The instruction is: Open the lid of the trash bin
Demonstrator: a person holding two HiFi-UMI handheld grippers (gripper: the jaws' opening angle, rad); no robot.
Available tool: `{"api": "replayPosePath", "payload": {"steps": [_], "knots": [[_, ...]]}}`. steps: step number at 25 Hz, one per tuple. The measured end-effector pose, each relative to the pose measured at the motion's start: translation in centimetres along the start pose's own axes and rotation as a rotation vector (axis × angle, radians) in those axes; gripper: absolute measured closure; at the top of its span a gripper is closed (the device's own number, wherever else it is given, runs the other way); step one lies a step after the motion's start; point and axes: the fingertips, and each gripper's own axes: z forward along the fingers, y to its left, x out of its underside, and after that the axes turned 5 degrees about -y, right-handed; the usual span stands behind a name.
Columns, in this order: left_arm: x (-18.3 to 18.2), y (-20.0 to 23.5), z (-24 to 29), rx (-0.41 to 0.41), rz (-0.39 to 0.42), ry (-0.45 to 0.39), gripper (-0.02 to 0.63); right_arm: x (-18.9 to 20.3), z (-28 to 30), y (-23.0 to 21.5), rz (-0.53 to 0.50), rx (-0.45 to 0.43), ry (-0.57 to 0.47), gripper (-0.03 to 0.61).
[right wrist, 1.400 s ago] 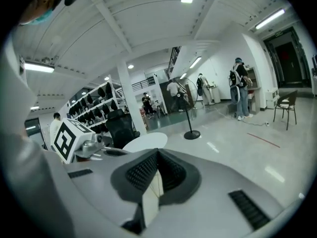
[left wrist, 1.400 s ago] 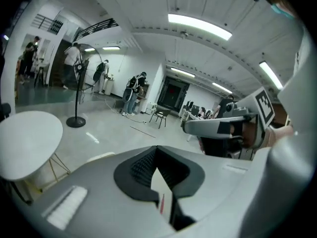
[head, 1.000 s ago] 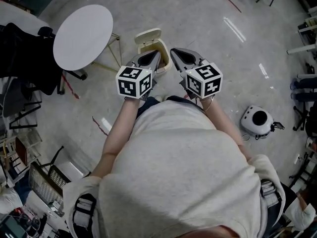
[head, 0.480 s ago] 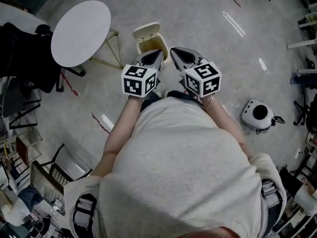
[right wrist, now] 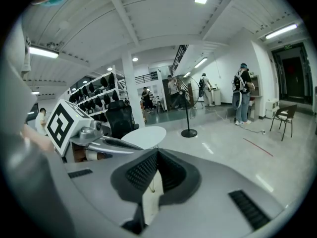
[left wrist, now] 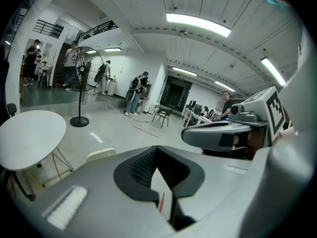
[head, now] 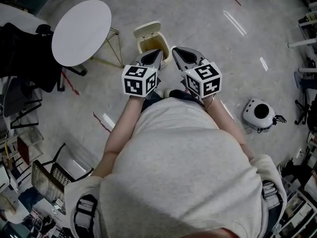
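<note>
A small cream trash bin (head: 159, 47) stands on the floor in front of me, its lid (head: 147, 31) tipped up and back so the dark opening shows. My left gripper (head: 158, 53) hovers over the bin's near left edge, shut, with nothing between its jaws. Just to the right of the bin, my right gripper (head: 174, 49) is also shut and empty. In the left gripper view the raised lid (left wrist: 100, 154) peeks over the left gripper (left wrist: 156, 148), and the right gripper's body shows beside it. The right gripper (right wrist: 157, 152) points level across the room.
A round white table (head: 81, 31) on thin legs stands left of the bin, with a dark chair (head: 22, 58) beyond it. A white round device (head: 257, 118) lies on the floor at right. People stand far across the room (left wrist: 133, 94). A floor fan stand (left wrist: 79, 120) is behind the table.
My left gripper has shifted slightly right, closer to the right one. The bin lid stays up and both grippers stay shut.
</note>
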Motion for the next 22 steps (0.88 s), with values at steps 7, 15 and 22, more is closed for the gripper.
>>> {"api": "replayPosePath", "payload": {"steps": [7, 15, 22], "knots": [[0.2, 0.6, -0.7, -0.030, -0.012, -0.003, 0.604, 0.1, 0.3, 0.7, 0.000, -0.018, 0.004, 0.572], [0.5, 1.6, -1.9, -0.041, -0.032, -0.008, 0.604, 0.3, 0.9, 1.7, 0.008, -0.014, 0.011, 0.572], [1.3, 1.9, -2.1, -0.033, -0.044, 0.010, 0.604, 0.9, 1.0, 1.8, 0.027, -0.003, 0.012, 0.572]]}}
